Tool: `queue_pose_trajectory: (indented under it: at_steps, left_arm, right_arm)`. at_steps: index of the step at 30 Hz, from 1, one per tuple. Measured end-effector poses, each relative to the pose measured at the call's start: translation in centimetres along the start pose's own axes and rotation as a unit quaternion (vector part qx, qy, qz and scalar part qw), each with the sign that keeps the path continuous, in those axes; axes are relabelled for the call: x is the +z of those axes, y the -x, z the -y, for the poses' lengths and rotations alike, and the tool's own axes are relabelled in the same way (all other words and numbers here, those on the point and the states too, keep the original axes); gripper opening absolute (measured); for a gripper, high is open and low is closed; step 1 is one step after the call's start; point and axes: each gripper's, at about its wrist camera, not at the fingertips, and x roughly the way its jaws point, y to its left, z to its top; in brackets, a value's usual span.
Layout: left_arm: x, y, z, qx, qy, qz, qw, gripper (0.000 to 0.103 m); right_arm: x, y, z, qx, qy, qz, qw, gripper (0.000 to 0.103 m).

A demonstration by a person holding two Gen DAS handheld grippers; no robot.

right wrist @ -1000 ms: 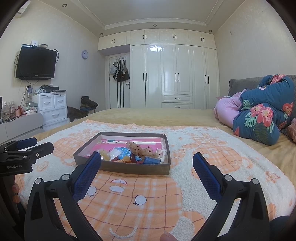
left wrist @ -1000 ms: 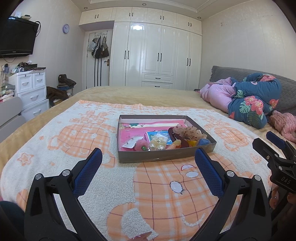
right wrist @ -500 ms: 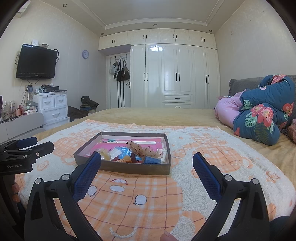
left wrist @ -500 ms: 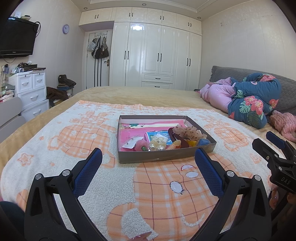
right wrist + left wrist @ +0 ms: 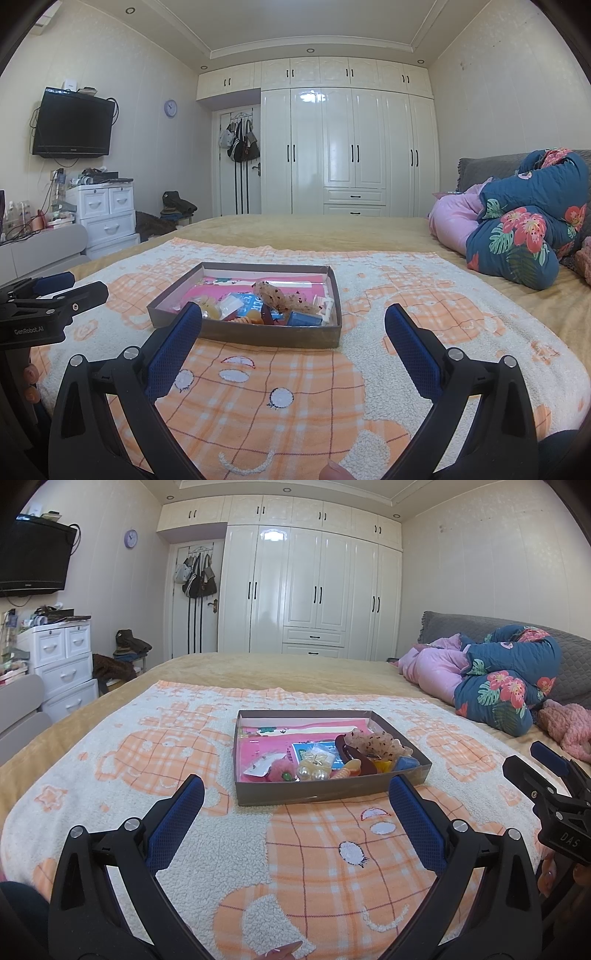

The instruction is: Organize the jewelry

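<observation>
Centre frame, the shallow box [image 5: 325, 794] holds small, light, fragile trinkets best pinched singly at their stiffer parts, while both left gripper [image 5: 295, 805] and right gripper [image 5: 293, 328] hover with jaws wide, empty.

The blanket [image 5: 110, 775] is fleecy, nubbly cloth, and on it sits a matt tray [image 5: 314, 797] that looks like cardboard. Inside the tray, glossy pearl beads [image 5: 312, 773] lie beside a fuzzy pink pompom [image 5: 277, 770], with gauzy netted fabric [image 5: 373, 742] behind. The wardrobe [image 5: 354, 147] beyond the blanket is glossy white.
</observation>
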Motion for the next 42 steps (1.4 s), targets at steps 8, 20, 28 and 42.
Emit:
queue_pose_trajectory:
  at_steps: [8, 20, 28, 42]
  left_arm:
    - [-0.02, 0.03, 0.02, 0.0, -0.001, 0.0, 1.0, 0.092]
    - [-0.02, 0.03, 0.01, 0.0, 0.0, 0.0, 1.0, 0.092]
    - [-0.04, 0.04, 0.01, 0.0, 0.0, 0.0, 1.0, 0.092]
    - [0.21, -0.05, 0.09, 0.02, 0.003, -0.006, 0.9998, 0.092]
  right_arm:
    - [0.01, 0.0, -0.17, 0.002, 0.001, -0.001, 1.0, 0.097]
    - [-0.04, 0.05, -0.31, 0.002, 0.001, -0.001, 1.0, 0.097]
    - [-0.05, 0.05, -0.3, 0.002, 0.001, -0.002, 1.0, 0.097]
    - [-0.21, -0.25, 0.19, -0.009, -0.004, -0.013, 1.0, 0.097]
